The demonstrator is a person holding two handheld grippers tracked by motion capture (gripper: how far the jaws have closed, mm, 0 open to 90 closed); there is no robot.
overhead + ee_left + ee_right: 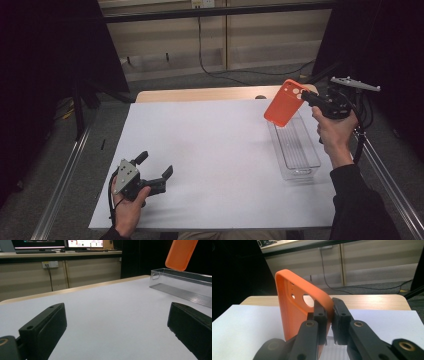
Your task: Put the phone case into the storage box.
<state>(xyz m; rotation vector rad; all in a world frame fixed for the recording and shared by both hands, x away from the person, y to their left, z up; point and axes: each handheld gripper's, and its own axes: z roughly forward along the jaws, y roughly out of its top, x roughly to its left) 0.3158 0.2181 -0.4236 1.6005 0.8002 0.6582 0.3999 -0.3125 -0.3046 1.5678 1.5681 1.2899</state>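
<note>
An orange phone case (285,102) hangs tilted above the far end of a clear plastic bin (294,145). My right gripper (306,96) is shut on the case's top corner by the camera cutout; in the right gripper view the case (294,307) stands on edge with its rim pinched between the jaws of that gripper (329,312). My left gripper (156,166) rests low over the white sheet at the front left, open with nothing between its jaws. The left gripper view shows the bin (180,285) and the case (180,253) above it at the right.
A white sheet (210,150) covers most of the wooden table (200,94). A small dark thing (260,97) lies on the table's far edge. Metal rails (62,180) run along both sides. Cables trail on the floor beyond the table.
</note>
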